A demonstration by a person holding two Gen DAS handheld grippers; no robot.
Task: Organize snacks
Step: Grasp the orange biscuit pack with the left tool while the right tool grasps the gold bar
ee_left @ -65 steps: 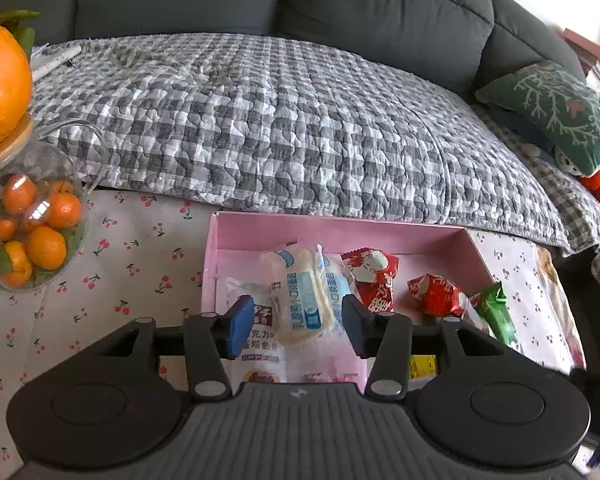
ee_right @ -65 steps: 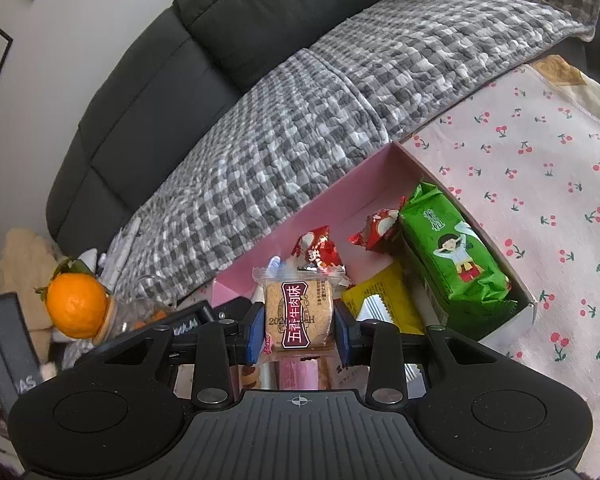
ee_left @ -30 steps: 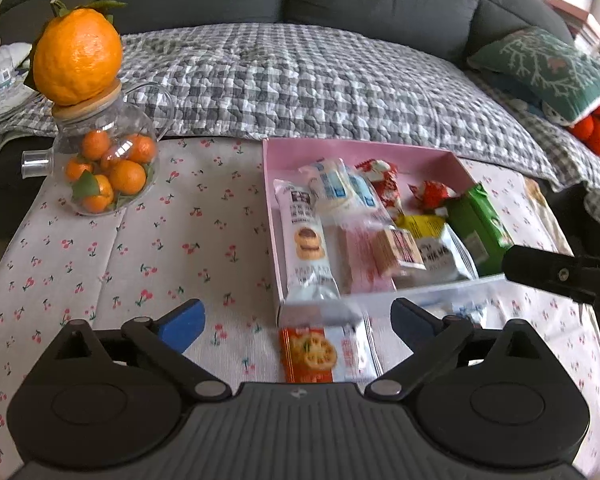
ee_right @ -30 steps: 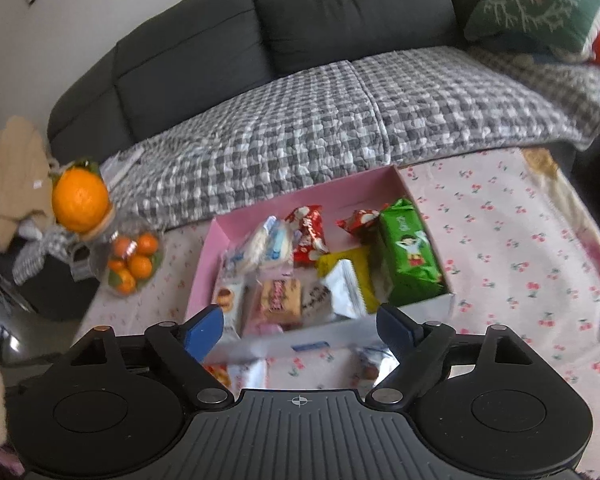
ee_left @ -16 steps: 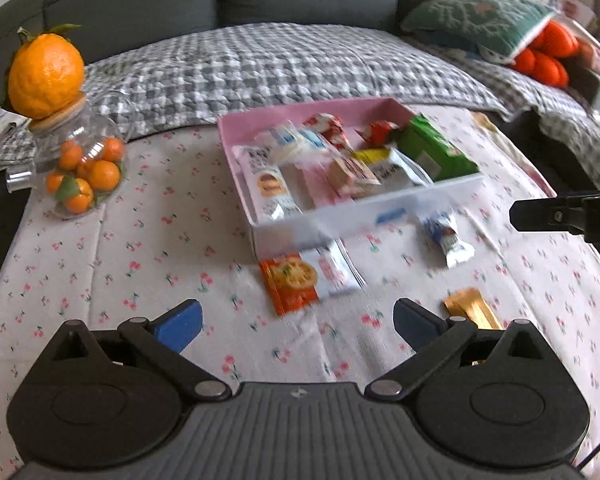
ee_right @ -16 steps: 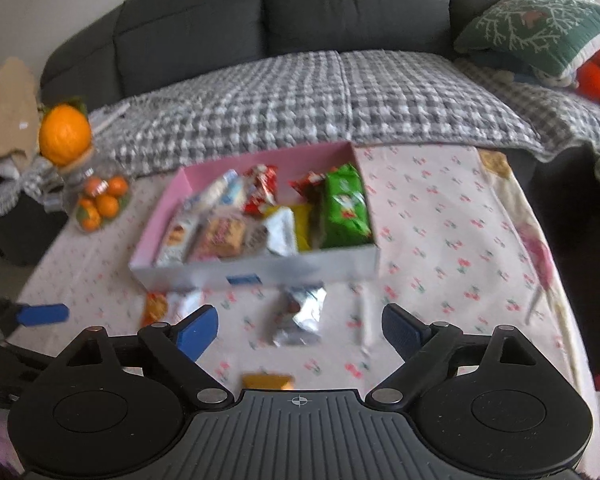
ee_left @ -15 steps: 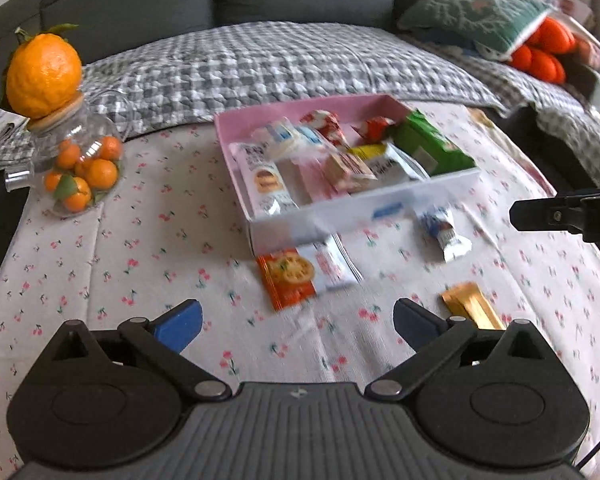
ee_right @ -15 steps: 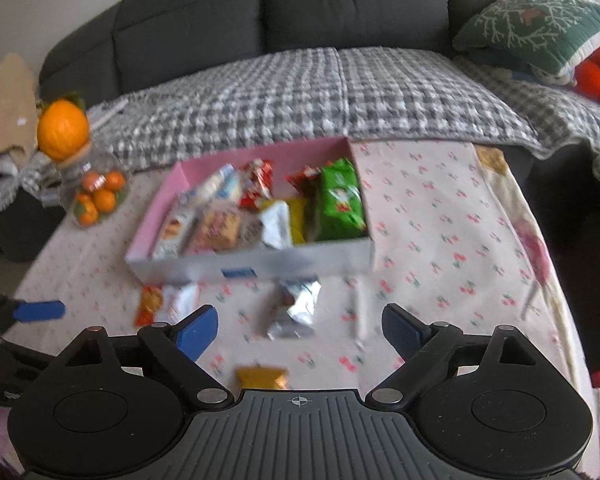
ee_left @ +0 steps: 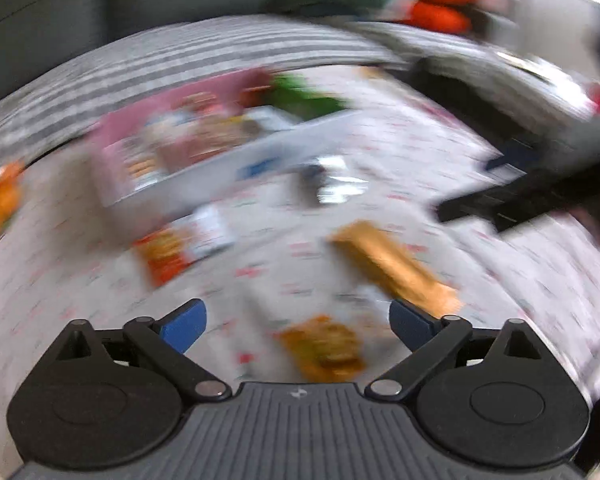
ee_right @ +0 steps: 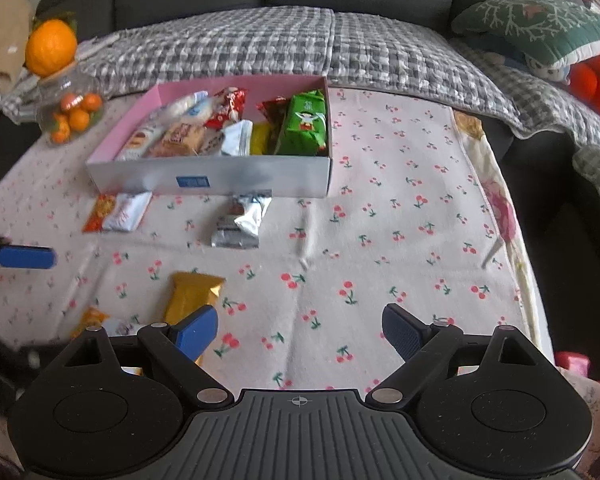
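A pink box (ee_right: 204, 179) holding several snack packs stands on the cherry-print cloth; it also shows, blurred, in the left wrist view (ee_left: 260, 152). Loose on the cloth lie an orange-and-white pack (ee_right: 116, 212), a silver pack (ee_right: 240, 220), a gold bar (ee_right: 192, 296) and a small orange pack (ee_right: 90, 320). My left gripper (ee_left: 298, 322) is open and empty, low over the small orange pack (ee_left: 324, 348), with the gold bar (ee_left: 396, 268) to its right. My right gripper (ee_right: 300, 330) is open and empty over bare cloth, right of the gold bar.
A glass jar of small oranges (ee_right: 70, 114) with a big orange (ee_right: 50, 52) on top stands at the far left. A grey sofa with a checked quilt (ee_right: 300, 48) runs behind the table. The table's right edge (ee_right: 524, 240) drops off beside the sofa.
Both grippers have drawn back from the box toward the near side of the table. The left one has swung right and down over the loose packs; its view is blurred by motion.
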